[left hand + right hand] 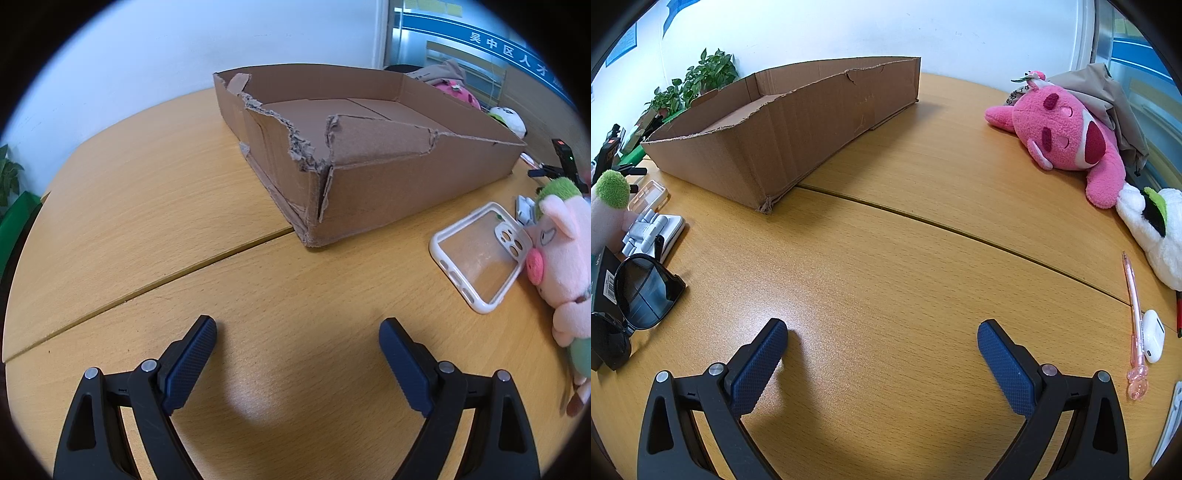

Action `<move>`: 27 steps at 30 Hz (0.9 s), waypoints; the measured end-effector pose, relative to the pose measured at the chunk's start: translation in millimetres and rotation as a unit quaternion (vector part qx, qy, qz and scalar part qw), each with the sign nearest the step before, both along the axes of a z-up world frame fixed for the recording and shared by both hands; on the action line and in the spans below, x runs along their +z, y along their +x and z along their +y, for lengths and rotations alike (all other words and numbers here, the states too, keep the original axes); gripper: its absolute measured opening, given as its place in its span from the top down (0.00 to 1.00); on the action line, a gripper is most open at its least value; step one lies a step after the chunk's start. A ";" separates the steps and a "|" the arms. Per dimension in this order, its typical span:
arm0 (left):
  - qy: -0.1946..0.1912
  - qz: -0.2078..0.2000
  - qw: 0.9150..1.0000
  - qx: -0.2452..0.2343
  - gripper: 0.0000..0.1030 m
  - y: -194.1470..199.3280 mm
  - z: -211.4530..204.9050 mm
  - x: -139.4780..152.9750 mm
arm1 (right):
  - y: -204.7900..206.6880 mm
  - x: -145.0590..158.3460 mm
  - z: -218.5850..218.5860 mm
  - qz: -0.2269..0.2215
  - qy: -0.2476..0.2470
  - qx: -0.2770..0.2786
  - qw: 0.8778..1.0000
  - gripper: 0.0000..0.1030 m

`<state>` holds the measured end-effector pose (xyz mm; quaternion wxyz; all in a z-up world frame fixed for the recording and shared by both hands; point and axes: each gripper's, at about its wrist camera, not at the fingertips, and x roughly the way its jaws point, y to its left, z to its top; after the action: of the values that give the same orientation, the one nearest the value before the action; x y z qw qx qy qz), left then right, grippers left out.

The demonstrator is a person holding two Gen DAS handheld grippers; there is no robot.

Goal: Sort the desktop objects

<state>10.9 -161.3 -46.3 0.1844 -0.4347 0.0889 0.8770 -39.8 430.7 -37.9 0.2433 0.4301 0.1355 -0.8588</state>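
A torn brown cardboard box sits open-topped on the wooden table, nothing visible inside it. My left gripper hangs open over bare wood in front of the box. To its right lie a clear phone case and a pink pig plush. My right gripper is open too, above bare table. On its left are black sunglasses and a white folding stand. On its right lie a pink bear plush, a white plush, a pink pen and a white earbud case.
A seam runs across the tabletop between the grippers and the box. A black box sits under the sunglasses. Potted plants stand behind the box by the white wall. A beige cloth lies behind the pink bear.
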 end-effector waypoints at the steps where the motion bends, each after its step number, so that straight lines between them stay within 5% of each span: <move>1: 0.000 0.000 1.000 0.003 0.13 1.1 1.1 0.5 | 0.3 -0.2 0.0 0.000 0.000 0.000 1.000 0.00; 10: 0.001 0.000 0.999 0.033 0.13 -8.4 3.5 -1.1 | -0.8 0.3 -0.2 0.000 0.000 -0.008 1.000 0.00; 15: 0.005 0.005 0.995 0.102 0.13 0.3 1.8 2.7 | -1.1 0.4 -0.9 0.000 0.001 -0.025 1.000 0.00; 20: 0.035 0.068 0.990 0.119 0.13 49.4 18.3 52.1 | 18.9 9.1 3.0 -0.012 0.023 -0.087 0.996 0.00; 27: 0.052 0.129 0.983 0.120 0.13 105.3 75.1 120.4 | 73.4 73.5 -4.4 0.035 -0.067 -0.120 0.990 0.00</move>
<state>116.3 -86.2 74.1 0.0871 -0.3148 0.0134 0.9450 33.6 426.2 35.6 0.1624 0.3950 0.0334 -0.9036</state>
